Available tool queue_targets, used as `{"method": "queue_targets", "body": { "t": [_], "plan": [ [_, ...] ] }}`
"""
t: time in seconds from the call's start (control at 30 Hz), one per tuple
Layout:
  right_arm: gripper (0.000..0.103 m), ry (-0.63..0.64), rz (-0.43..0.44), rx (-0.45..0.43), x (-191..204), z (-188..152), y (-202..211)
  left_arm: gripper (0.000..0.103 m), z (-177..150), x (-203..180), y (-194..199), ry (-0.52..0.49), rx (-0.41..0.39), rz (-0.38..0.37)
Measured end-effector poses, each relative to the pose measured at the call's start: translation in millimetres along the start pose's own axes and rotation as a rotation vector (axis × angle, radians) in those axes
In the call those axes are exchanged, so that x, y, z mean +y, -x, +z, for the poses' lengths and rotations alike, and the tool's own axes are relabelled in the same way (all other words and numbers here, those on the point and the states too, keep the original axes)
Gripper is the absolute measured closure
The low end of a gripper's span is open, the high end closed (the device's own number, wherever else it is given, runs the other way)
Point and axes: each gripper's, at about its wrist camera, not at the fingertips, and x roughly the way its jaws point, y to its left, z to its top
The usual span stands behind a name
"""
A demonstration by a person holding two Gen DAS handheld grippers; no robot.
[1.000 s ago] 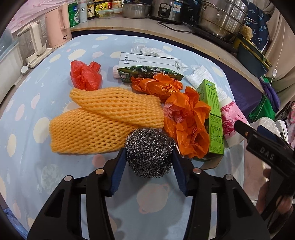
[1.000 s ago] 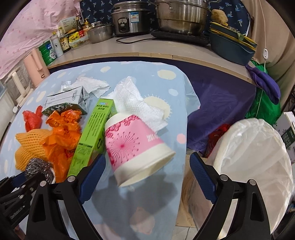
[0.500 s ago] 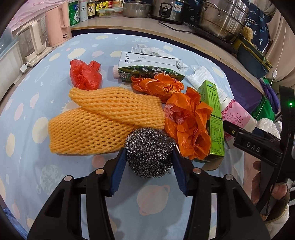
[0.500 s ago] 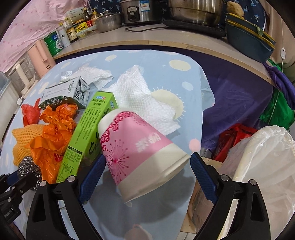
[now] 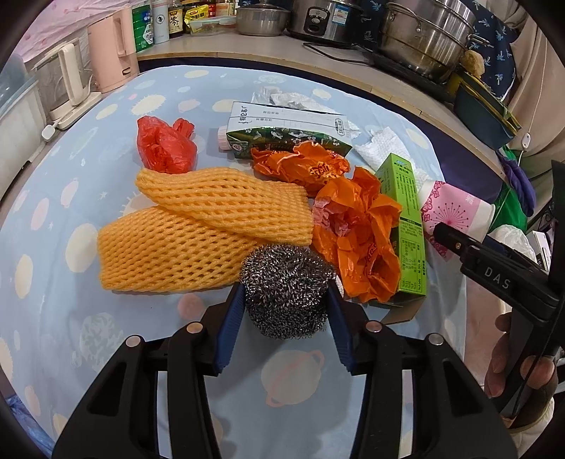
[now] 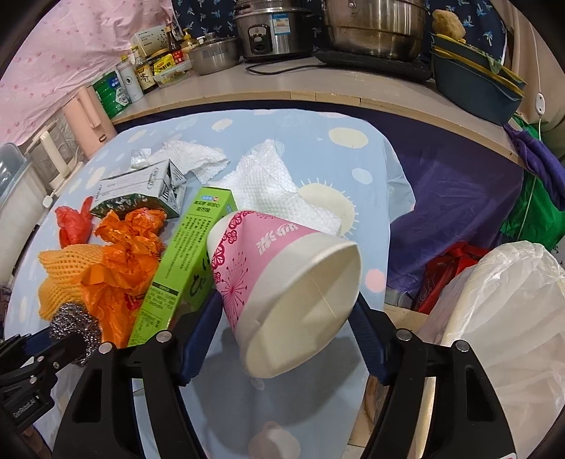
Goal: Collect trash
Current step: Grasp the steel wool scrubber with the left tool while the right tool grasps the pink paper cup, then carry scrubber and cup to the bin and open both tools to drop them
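Note:
My left gripper (image 5: 286, 300) is shut on a steel wool scrubber (image 5: 287, 289) at the near side of the trash pile; the scrubber also shows in the right wrist view (image 6: 76, 326). My right gripper (image 6: 286, 314) has its jaws closed in on a pink paper cup (image 6: 282, 282) lying on its side, pads touching both sides. The cup also shows in the left wrist view (image 5: 455, 213). On the blue tablecloth lie two yellow foam nets (image 5: 197, 229), orange plastic bags (image 5: 356, 233), a red bag (image 5: 164, 146), a green box (image 5: 406, 226), a milk carton (image 5: 286, 132) and paper towels (image 6: 279, 190).
A bin lined with a white bag (image 6: 505, 317) stands at the right, beside the table's edge. The counter behind holds pots (image 6: 374, 28), a rice cooker (image 6: 273, 30), bottles (image 6: 141, 76) and a pink kettle (image 5: 113, 46).
My right gripper moved in around the pink cup and its jaws narrowed until they touch the cup. My left gripper stayed shut on the scrubber.

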Motion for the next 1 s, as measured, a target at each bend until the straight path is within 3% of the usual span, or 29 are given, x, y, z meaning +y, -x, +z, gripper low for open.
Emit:
{"method": "queue_targets", "body": {
  "t": [0.27, 0.3, 0.33, 0.67, 1.0],
  "plan": [
    [0.038, -0.011, -0.008, -0.029, -1.9, -6.7, 22.4, 0.061, -5.0, -3.1, 20.6, -0.003, -0.035, -0.002],
    [0.041, -0.014, -0.008, -0.035, -2.0, -7.9, 26.2, 0.061, -5.8, -3.4, 24.1, -0.003, -0.039, -0.004],
    [0.052, -0.015, -0.005, -0.036, -2.1, -9.2, 29.2, 0.061, -6.5, -3.7, 26.8, -0.004, -0.043, -0.004],
    [0.052, -0.049, 0.010, -0.045, -5.6, -27.2, 52.9, 0.061, -16.5, -4.2, 58.3, -0.011, -0.084, 0.005],
    [0.052, -0.086, 0.021, -0.133, -12.8, -34.1, 107.1, 0.061, -23.3, -12.3, 98.5, -0.028, -0.137, -0.009]
  ]
}}
